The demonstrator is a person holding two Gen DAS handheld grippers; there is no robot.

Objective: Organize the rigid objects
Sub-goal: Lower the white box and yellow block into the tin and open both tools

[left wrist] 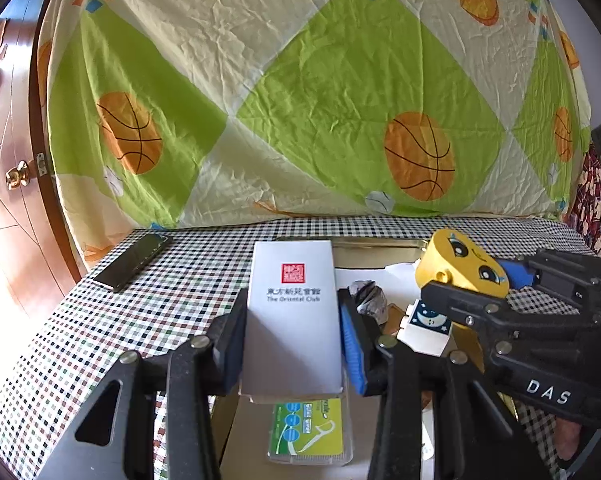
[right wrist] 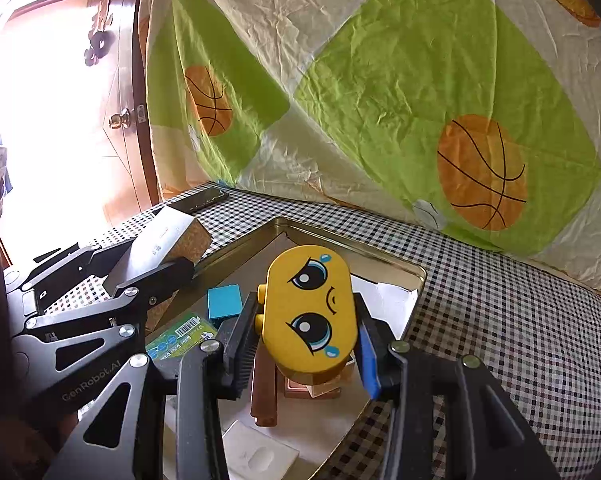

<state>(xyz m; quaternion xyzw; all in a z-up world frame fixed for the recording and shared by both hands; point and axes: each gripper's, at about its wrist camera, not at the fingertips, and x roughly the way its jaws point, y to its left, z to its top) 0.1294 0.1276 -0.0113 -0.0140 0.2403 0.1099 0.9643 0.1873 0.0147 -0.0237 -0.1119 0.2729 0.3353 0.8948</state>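
Observation:
My left gripper [left wrist: 294, 320] is shut on a white box [left wrist: 292, 300] with a red stamp, held above the gold metal tray [left wrist: 380, 246]. My right gripper [right wrist: 306, 332] is shut on a yellow block with a crying cartoon face [right wrist: 310, 308], also over the tray [right wrist: 380, 260]. In the right wrist view the left gripper [right wrist: 156, 256] and its box [right wrist: 168, 236] sit at the tray's left side. Seen from the left wrist, the right gripper [left wrist: 472, 280] holds the yellow block [left wrist: 460, 264] to the right of the box.
In the tray lie a green floss packet [left wrist: 306, 428], a teal block [right wrist: 224, 300], a white moon block [left wrist: 426, 326], crumpled foil [left wrist: 366, 294] and a brown stick [right wrist: 264, 396]. A dark phone [left wrist: 134, 262] lies on the checked tablecloth at the far left. A basketball-print sheet hangs behind.

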